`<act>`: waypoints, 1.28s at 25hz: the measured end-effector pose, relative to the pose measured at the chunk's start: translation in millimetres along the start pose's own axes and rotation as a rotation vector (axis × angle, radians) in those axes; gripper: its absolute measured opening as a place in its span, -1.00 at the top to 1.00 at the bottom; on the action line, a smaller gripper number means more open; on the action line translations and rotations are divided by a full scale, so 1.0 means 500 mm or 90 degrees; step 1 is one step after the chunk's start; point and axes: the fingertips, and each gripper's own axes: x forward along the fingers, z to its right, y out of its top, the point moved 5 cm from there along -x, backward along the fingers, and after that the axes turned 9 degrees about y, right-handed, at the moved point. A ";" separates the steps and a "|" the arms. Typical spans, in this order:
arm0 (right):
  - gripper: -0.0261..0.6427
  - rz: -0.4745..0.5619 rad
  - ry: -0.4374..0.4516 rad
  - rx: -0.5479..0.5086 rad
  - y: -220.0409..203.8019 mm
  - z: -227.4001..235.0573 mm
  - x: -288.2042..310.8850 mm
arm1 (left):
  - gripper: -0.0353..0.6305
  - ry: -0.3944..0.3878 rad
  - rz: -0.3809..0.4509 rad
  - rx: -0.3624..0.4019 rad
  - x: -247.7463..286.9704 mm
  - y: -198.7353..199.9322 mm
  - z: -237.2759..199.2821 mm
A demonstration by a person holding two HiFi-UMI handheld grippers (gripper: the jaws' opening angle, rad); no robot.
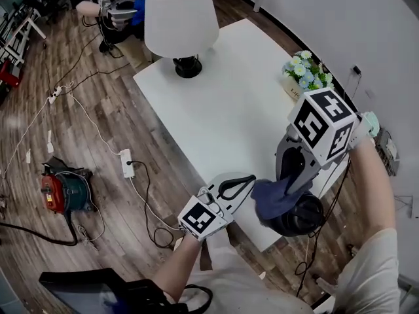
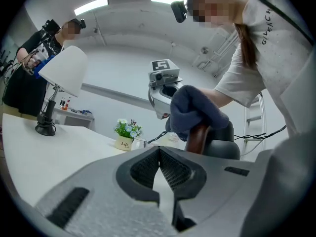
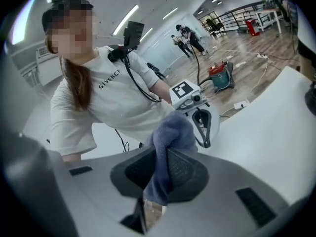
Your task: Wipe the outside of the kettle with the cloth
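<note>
A dark kettle [image 1: 302,216] with a brown handle [image 2: 198,138] stands at the near right corner of the white table [image 1: 222,110]. A dark blue cloth [image 1: 273,198] is draped over the kettle's top and left side, and my right gripper [image 1: 289,187] is shut on it. In the right gripper view the cloth [image 3: 168,147] is pinched between the pads and bunches up beyond them. My left gripper [image 1: 251,179] hovers just left of the cloth, its jaws closed tip to tip with nothing between them. The left gripper view shows the cloth [image 2: 193,110] on the kettle [image 2: 223,143] ahead.
A white-shaded lamp [image 1: 181,18] stands at the table's far end and a small flower pot [image 1: 306,72] at its right edge. On the wood floor to the left lie cables, power strips [image 1: 126,163] and a red vacuum [image 1: 63,191]. Another person [image 1: 112,8] stands beyond the table.
</note>
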 end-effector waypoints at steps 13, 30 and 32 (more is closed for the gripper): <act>0.77 0.004 0.069 0.022 0.022 0.123 0.028 | 0.87 0.025 0.003 -0.010 -0.024 -0.043 -0.009; 0.77 -0.006 -0.013 0.069 -0.034 0.230 0.094 | 0.87 0.059 -0.034 -0.014 -0.042 -0.089 -0.013; 0.77 -0.003 -0.051 0.062 -0.041 0.237 0.097 | 0.87 0.071 -0.046 -0.005 -0.044 -0.101 -0.019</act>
